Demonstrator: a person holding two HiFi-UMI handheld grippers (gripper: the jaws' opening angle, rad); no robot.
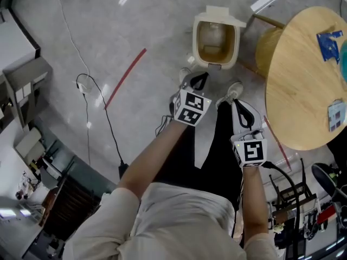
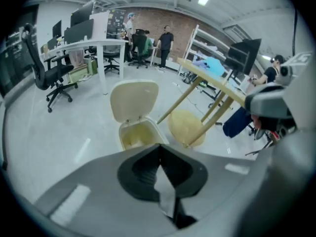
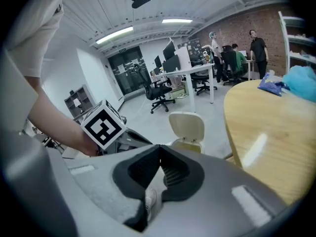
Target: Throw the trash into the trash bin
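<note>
The left claw (image 1: 196, 79) and right claw (image 1: 238, 106) are hovering pressed together, empty, near the open cream plastic trash bin (image 1: 197, 37).

The head camera is looking steeply down from above the person (image 1: 179, 215), with the trash bin (image 1: 216, 63) far ahead and the round table (image 1: 298, 80) at the right. The cameras riding on the left gripper (image 1: 198, 79) and right gripper (image 1: 238, 106) are sitting lower and nearer, facing forward along their own jaws. All three are sharing the bin and the table.
</note>
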